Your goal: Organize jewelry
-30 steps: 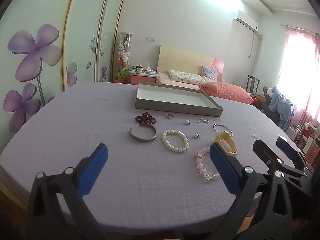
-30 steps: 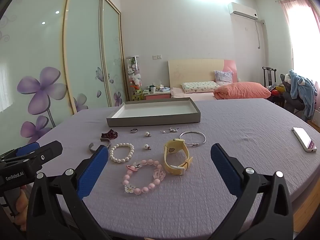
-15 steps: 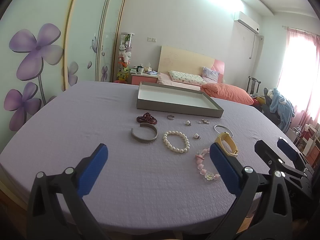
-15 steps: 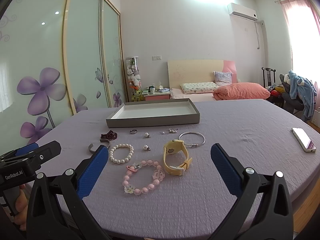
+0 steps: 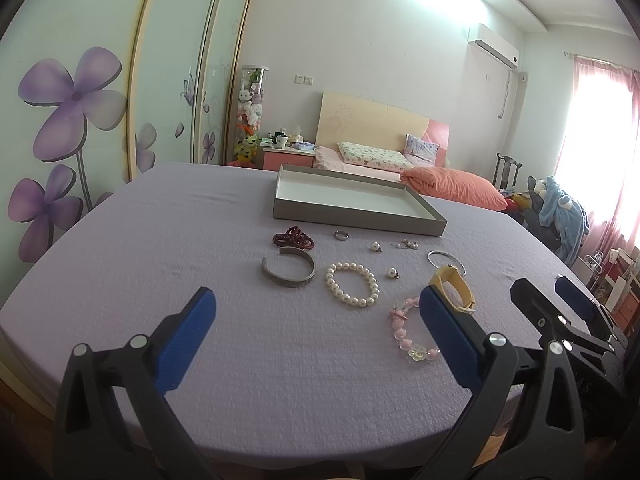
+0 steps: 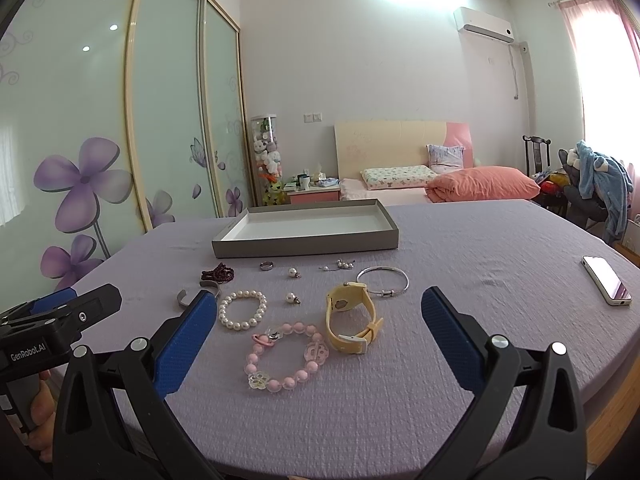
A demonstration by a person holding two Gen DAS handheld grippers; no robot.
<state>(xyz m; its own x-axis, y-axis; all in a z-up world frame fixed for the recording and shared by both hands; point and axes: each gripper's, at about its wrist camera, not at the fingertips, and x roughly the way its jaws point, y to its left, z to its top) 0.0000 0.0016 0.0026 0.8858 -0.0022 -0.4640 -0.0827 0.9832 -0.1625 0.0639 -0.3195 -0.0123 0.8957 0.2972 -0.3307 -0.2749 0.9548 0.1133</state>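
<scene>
- Lilac cloth covers the worktop [image 6: 460, 280], and all the jewelry lies on it in a loose cluster in front of a shallow grey tray [image 6: 304, 240].
- We hold our left gripper [image 5: 320, 332] low over the near edge of the worktop, its blue fingers [image 5: 188, 332] spread wide with nothing between them.
- Our right gripper [image 6: 320, 328] is the same: fingers [image 6: 448, 332] wide apart, holding nothing, hovering short of the jewelry.
- Nearest our right gripper lies a pink bead bracelet [image 6: 286, 356], and just beside it on the right a yellow watch [image 6: 350, 322] stands on its edge.
- Behind the watch we see a thin silver bangle [image 6: 382, 282] lying flat.
- A pearl bracelet [image 6: 242, 310] sits left of the pink one, with a single pearl earring [image 6: 292, 299] near it and a second one [image 6: 295, 273] farther back.
- A wide silver cuff [image 5: 287, 270] lies left of the pearl bracelet, open side toward the tray.
- A dark red bead string [image 5: 293, 238] is bunched behind the cuff.
- A small ring [image 6: 267, 266] and a little pearl chain piece [image 6: 340, 266] lie just in front of the tray wall.
- The tray holds nothing that we can see.
- A phone [image 6: 606, 280] lies well apart on the right side of the worktop.
</scene>
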